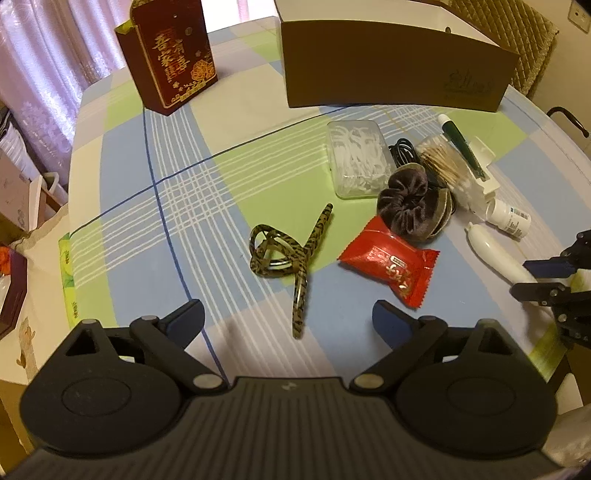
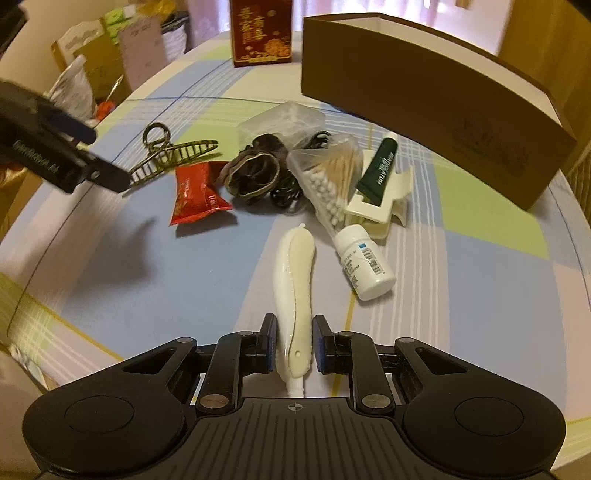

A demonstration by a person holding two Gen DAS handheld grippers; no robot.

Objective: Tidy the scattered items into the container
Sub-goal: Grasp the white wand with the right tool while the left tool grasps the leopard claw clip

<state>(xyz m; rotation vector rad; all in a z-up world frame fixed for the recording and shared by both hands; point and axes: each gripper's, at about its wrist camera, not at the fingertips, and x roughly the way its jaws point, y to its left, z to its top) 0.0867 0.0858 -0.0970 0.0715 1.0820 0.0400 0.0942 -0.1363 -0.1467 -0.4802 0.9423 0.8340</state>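
A brown cardboard container (image 1: pixel 391 74) (image 2: pixel 424 110) stands at the back of the table. In front of it lie a leopard-print hair claw (image 1: pixel 291 254) (image 2: pixel 173 155), a red snack packet (image 1: pixel 388 266) (image 2: pixel 195 195), a brown scrunchie (image 1: pixel 410 206) (image 2: pixel 251 170), a clear box of floss picks (image 1: pixel 358 158), a bag of cotton swabs (image 1: pixel 443 162) (image 2: pixel 332 173), a green tube (image 2: pixel 380 166) on a white clip (image 2: pixel 384 206), and a white bottle (image 2: pixel 365 262). My left gripper (image 1: pixel 288 317) (image 2: pixel 103 158) hangs open just before the hair claw. My right gripper (image 2: pixel 295 343) (image 1: pixel 537 278) is shut on a white oblong case (image 2: pixel 295 280) (image 1: pixel 495 254) that lies on the cloth.
A dark red gift box (image 1: pixel 170 59) (image 2: pixel 262 29) stands at the back left. The checked tablecloth (image 1: pixel 221 177) covers a round table. Bags and cartons (image 2: pixel 92 62) crowd the floor beyond the left edge. A quilted chair back (image 1: pixel 517 33) rises behind the container.
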